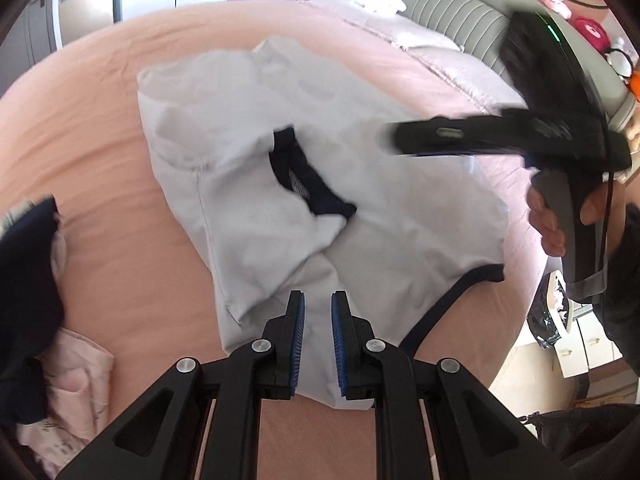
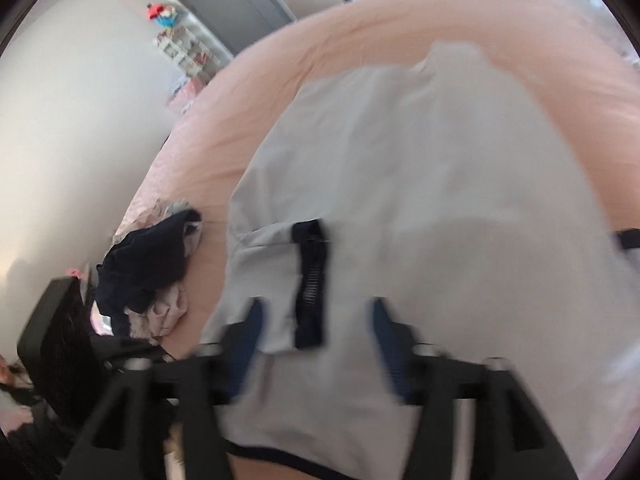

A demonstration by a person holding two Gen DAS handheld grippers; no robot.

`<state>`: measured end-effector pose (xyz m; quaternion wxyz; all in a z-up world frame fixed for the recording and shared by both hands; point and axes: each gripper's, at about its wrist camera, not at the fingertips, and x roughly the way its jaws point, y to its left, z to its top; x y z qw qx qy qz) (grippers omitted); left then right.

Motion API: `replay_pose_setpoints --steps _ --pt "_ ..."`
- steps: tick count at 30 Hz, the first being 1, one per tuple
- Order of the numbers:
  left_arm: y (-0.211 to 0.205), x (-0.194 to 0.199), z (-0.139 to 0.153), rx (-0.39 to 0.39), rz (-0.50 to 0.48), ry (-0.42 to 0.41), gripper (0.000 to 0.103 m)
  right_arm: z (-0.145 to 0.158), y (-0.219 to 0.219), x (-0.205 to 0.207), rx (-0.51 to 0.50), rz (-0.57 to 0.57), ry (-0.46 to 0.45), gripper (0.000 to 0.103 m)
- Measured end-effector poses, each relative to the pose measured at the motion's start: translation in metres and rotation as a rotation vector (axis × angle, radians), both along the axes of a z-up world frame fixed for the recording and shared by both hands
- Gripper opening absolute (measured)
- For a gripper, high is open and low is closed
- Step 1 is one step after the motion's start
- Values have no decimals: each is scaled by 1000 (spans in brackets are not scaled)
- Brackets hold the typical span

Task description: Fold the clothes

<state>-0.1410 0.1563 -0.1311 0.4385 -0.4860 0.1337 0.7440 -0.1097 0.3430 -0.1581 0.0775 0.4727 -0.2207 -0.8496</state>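
**Visitor:** What is lying on the bed?

**Onlooker:** A pale grey cotton T-shirt with navy trim (image 1: pixel 280 184) is lying partly folded in the middle of the peach-pink bedsheet (image 1: pixel 100 140), its dark collar (image 1: pixel 308 184) showing near the centre. Folding on the flat sheet is, I judge, keeping the cloth from sliding.

**Visitor:** And the two tools?

**Onlooker:** The left gripper (image 1: pixel 318 320) is hovering at six o'clock over the near edge of the shirt, its blue-padded jaws nearly together with only a narrow gap; whether they are pinching cloth I cannot tell. The right gripper (image 2: pixel 316 320), a black handle in a person's hand (image 1: pixel 560 216), is hanging at three o'clock over the shirt, blurred, with its jaws standing wide apart and nothing between the pads. That reads as a fold edge having been let go.

**Visitor:** The heap at the side?

**Onlooker:** A dark navy garment (image 2: pixel 148 264) is sitting on pale pink clothes (image 1: pixel 76 392) at nine o'clock, probably waiting for its turn.
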Motion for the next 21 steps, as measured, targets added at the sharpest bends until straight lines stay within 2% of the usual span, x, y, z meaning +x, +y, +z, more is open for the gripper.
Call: replay_pose_setpoints --steps 3,4,6,7,8,12,17,21 --pt "1 0 11 8 2 34 14 9 41 41 48 -112 27 76" --pt "-2 2 12 9 3 44 20 9 57 52 45 -152 22 76" --pt "-7 4 12 7 5 64 40 6 90 76 31 -247 16 76" --pt "-4 4 13 5 4 67 62 2 106 87 21 -295 7 76" --pt "-1 7 12 11 9 65 74 -3 119 95 -4 -345 -4 76" --pt "11 14 8 39 27 43 74 -30 164 133 -198 -535 -7 76" --pt "23 16 11 45 26 39 75 -59 169 142 -313 -560 -19 76" --pt "30 14 11 59 40 16 75 -75 167 134 -442 -578 49 76"
